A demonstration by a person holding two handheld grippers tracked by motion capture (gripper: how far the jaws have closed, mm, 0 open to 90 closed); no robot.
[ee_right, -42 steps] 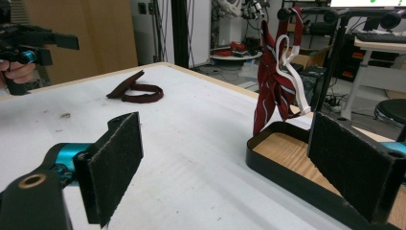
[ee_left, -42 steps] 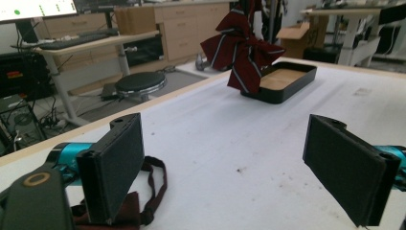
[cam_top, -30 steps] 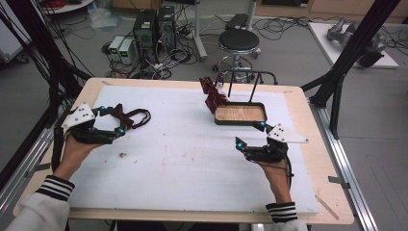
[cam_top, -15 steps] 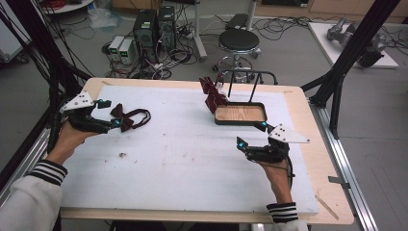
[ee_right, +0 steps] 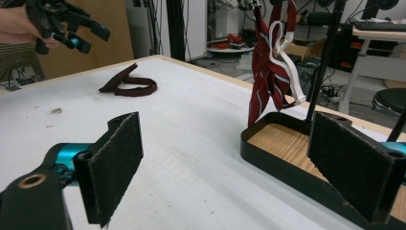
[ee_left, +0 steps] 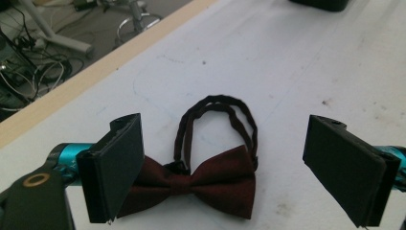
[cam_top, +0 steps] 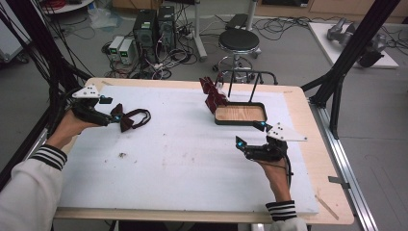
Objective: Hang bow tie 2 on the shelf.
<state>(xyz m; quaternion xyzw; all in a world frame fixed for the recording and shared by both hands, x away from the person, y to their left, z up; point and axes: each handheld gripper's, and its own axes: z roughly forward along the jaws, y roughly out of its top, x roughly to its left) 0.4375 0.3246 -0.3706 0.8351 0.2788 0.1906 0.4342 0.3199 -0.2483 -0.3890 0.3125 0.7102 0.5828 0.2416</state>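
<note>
Left tongs (ee_left: 222, 172) stood wide apart just above the maroon bow tie (ee_left: 201, 184), which lay flat on the white tabletop (cam_top: 192, 159) near its left edge, strap looped away behind it. Right tongs (cam_top: 251, 135) were also apart, holding nothing, just beside the black wooden-floored tray (cam_top: 240, 113) with its hanging striped ties (ee_right: 268, 67).

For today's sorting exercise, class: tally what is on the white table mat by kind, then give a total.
Bow ties: 1, the dark red bow tie lying flat.
Striped ties: 1, the striped tie hanging on the rack.
Racks: 1, the rack with a wooden tray base.
Claws: 2, the left claw and the right claw, both open.
Total: 5
</note>
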